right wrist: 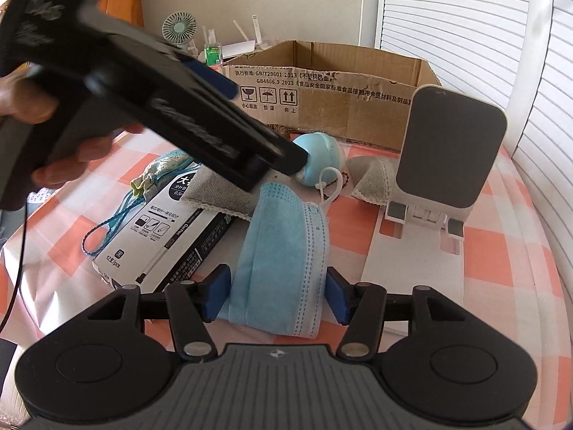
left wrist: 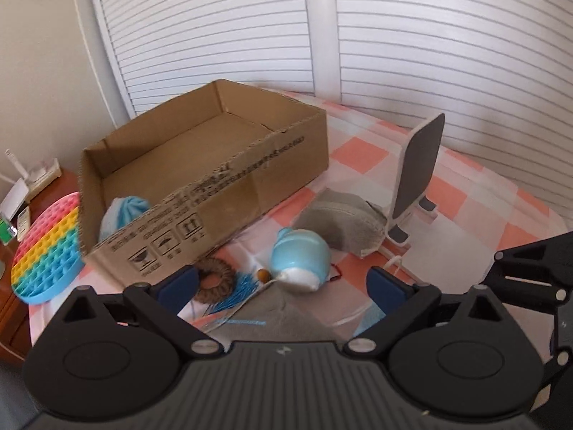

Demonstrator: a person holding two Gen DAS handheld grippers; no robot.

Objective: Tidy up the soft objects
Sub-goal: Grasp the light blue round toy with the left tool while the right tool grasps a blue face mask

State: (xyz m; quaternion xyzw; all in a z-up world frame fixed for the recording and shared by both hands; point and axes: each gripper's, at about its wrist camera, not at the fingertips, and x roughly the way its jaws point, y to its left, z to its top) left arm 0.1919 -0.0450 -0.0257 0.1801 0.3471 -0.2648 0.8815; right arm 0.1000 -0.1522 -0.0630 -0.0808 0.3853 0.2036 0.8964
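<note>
Checkered tablecloth holds cardboard box containing blue-white plush; left fingers spread, right fingers straddling face mask.

A white phone stand with a dark pad stands upright on the checked orange and white cloth. A box of pens lies flat near it. Behind the table, a small green fan and a white router stand on a wooden cabinet. White slatted blinds cover the window.
</note>
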